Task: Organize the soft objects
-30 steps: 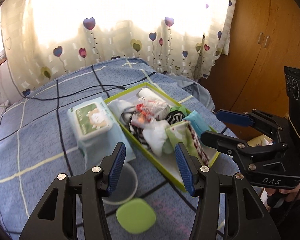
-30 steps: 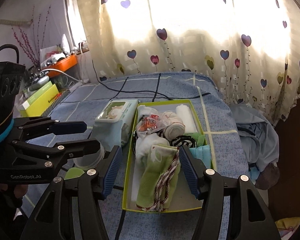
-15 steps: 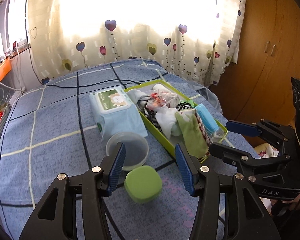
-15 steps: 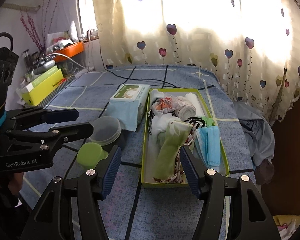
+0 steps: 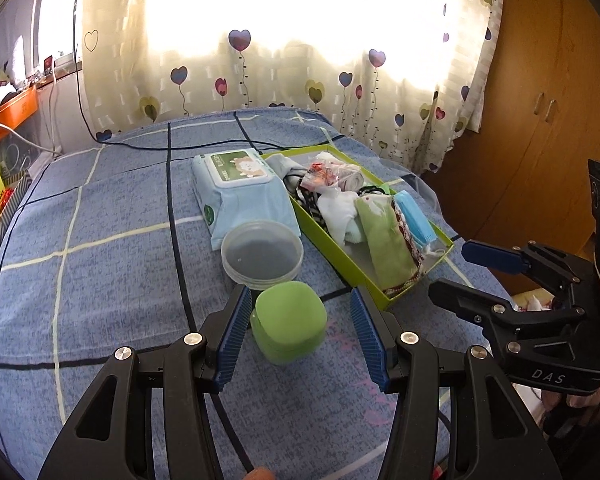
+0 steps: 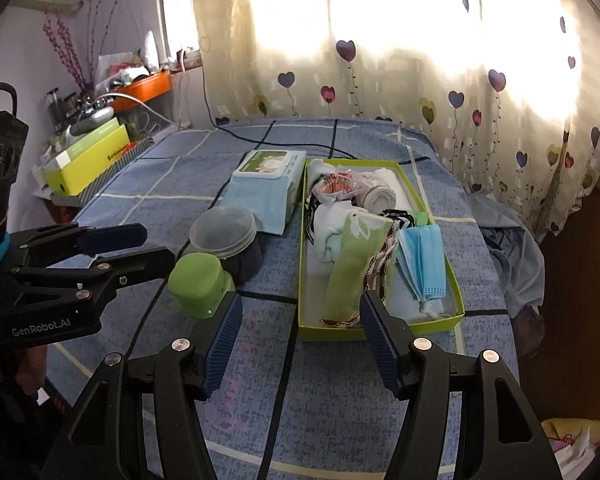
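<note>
left gripper (image 5: 296,330): fingers spread wide, nothing grasped. The green lidded tub (image 5: 288,327) sits on the bed right between them, touching neither pad as far as I can see

right gripper (image 6: 300,344): fingers released too, wide apart and empty, hovering just short of the box's near end

green box (image 6: 458,300): straight ahead of the right fingers, off to the right of the left ones. Long axis runs away from the fingers toward the curtain

stuff in box: folded green cloth (image 6: 354,256) lying lengthwise, blue face masks (image 6: 420,260) beside it, white and striped bits bunched at the far end

wipes pack (image 5: 240,196): past the left fingers, alongside the box

clear round tub (image 5: 262,254): just beyond the green tub
</note>
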`<state>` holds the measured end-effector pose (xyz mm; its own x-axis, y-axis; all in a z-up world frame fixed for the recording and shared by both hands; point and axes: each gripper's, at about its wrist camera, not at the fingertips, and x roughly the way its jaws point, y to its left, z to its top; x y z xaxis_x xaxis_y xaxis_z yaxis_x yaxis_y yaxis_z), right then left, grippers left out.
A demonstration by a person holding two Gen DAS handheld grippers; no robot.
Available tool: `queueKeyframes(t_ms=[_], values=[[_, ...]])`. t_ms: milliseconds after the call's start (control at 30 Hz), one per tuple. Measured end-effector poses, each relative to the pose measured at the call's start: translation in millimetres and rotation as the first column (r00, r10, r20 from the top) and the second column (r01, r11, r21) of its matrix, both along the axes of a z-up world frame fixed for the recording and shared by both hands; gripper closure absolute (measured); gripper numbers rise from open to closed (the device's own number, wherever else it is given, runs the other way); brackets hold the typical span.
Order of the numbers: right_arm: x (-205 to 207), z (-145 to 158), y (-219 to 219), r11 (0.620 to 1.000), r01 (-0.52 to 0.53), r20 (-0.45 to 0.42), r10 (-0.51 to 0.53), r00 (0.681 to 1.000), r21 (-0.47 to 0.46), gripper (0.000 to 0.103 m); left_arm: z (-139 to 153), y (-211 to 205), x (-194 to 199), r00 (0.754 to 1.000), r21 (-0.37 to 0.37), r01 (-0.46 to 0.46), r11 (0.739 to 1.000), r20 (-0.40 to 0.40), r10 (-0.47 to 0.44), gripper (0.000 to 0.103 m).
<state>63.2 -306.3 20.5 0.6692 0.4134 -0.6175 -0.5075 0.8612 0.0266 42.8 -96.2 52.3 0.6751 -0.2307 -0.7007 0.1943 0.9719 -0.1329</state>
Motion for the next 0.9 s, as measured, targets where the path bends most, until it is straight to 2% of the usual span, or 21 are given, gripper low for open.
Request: queueKeyframes(t_ms=[900], values=[[7.1,-11.2,1.6,1.000,-0.001,-0.033,0.000,0.999,-0.007,0.042,-17.7,-5.8,0.4,0.999,0.007,0.004,1.000,-0.037,-0.004,0.050]])
